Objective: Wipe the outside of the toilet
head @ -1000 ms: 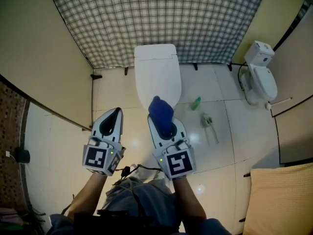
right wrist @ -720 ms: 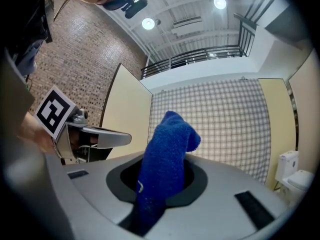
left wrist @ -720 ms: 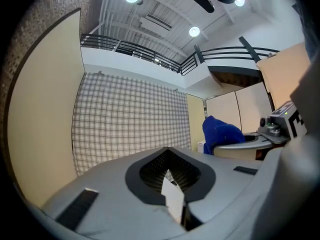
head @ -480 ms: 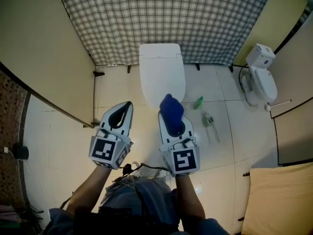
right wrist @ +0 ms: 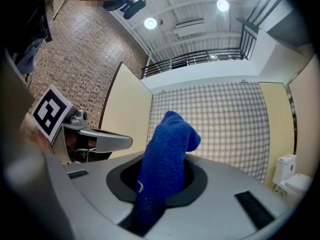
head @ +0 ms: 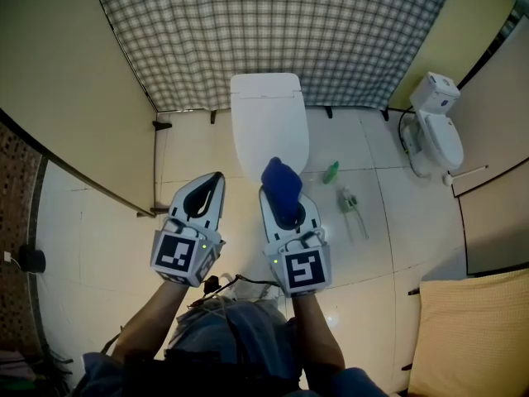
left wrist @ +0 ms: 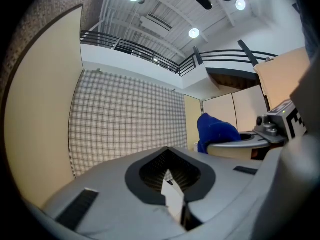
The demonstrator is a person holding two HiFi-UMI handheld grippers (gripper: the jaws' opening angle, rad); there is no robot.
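Where checked wall [head: 273, 31] meets tiled floor [head: 376, 246], right gripper [head: 280, 195] pinches blue cloth [head: 283, 184]; left gripper [head: 213, 180] is closed, empty.

The blue cloth [head: 281, 190] looks like fluffy terry, the white toilet [head: 269, 122] smooth and glossy, the floor tiles [head: 107, 238] shiny, the far checked sheet [head: 273, 31] matt fabric.

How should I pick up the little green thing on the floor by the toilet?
Probably from straight above, pinching across its narrow middle: the green thing lies flat, long and slim. Use the left gripper, which is empty; the right gripper holds the blue cloth.
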